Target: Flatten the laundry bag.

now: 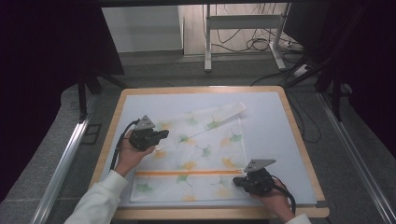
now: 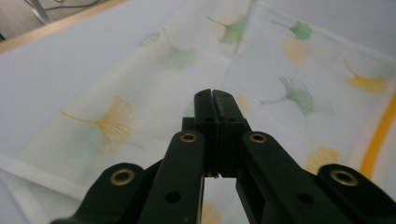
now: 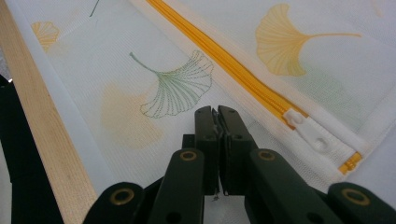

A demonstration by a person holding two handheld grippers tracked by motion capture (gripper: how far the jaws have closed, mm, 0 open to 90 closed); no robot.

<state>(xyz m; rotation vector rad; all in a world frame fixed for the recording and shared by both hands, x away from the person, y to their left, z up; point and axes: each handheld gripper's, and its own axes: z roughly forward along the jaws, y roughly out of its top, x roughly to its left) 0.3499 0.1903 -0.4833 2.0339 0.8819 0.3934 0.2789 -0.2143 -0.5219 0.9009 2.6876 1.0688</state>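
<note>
Mesh bag (image 1: 196,154) corner under left hand-held gripper (image 1: 161,135)

Surface (image 1: 299,140): a wooden-edged board with rounded corners, and there's its pale wood rim running all the way round.
White mat (image 1: 271,135): lying flat over the surface, covering nearly all of it and stopping just short of the wood rim.
Floor (image 1: 196,74): grey, carpet-like, spreading out on every side of the surface.
Metal rails (image 1: 60,168): one on the floor at each side, slanting past the surface's left and right edges.
White frame (image 1: 243,21): standing beyond the far edge, with upright legs and a crossbar.
Cables (image 1: 252,44): black, looping on the floor around that frame's feet.
Dark curtains (image 1: 46,46): hanging at far left and far right.
</note>
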